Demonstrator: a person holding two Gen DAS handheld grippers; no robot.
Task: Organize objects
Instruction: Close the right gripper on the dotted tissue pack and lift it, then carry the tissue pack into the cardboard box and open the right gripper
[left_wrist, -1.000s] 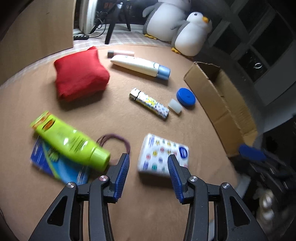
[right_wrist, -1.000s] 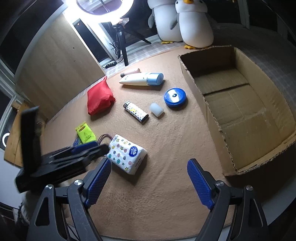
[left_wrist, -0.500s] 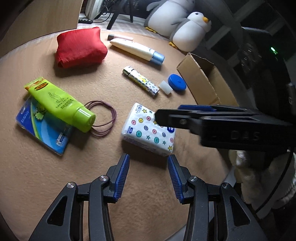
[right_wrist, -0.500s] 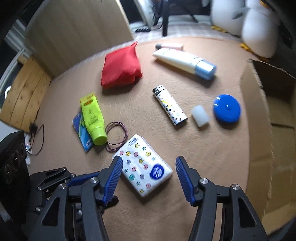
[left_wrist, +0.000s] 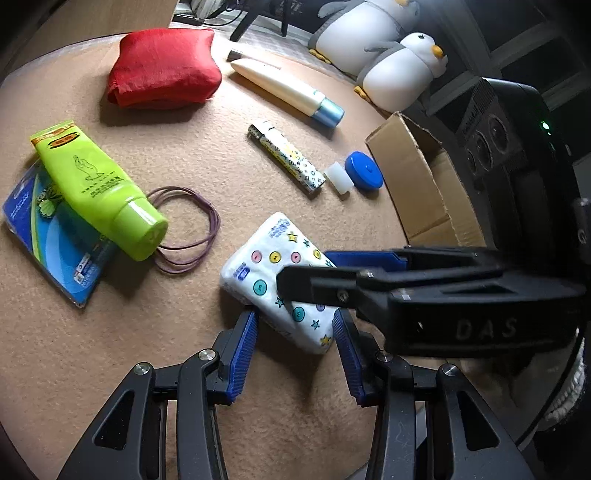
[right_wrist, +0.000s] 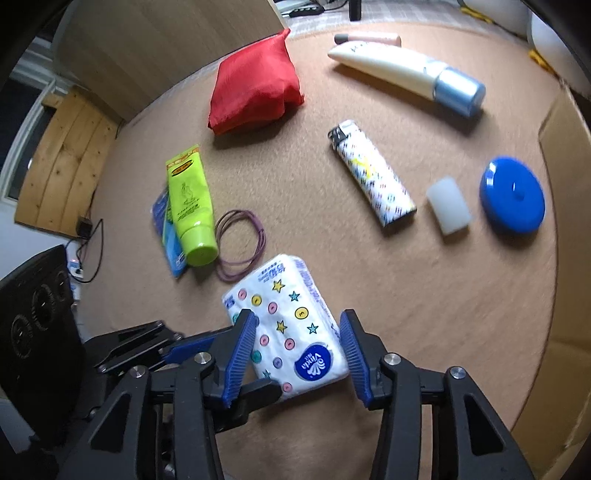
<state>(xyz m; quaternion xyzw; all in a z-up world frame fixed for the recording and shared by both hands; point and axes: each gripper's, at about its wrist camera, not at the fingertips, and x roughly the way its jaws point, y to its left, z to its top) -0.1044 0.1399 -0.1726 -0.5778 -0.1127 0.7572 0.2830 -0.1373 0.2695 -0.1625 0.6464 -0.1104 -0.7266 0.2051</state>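
— Left wrist view: what are you seeing?
— I'm holding my left gripper (left_wrist: 293, 334) open at the near end of the tissue pack (left_wrist: 273, 273), which is lying near the mat's (left_wrist: 92, 369) front edge; the cardboard box (left_wrist: 417, 184) is waiting at the right edge.

— And the right wrist view?
— My right gripper (right_wrist: 297, 349) is straddling the pack (right_wrist: 284, 325), jaws open, probably lining up to lift it.

Right tongs (right_wrist: 297, 349) straddle a tissue pack (right_wrist: 284, 325) on the tan desk (right_wrist: 461, 295), blue pads just beside its sides, left tongs (right_wrist: 173, 350) alongside.
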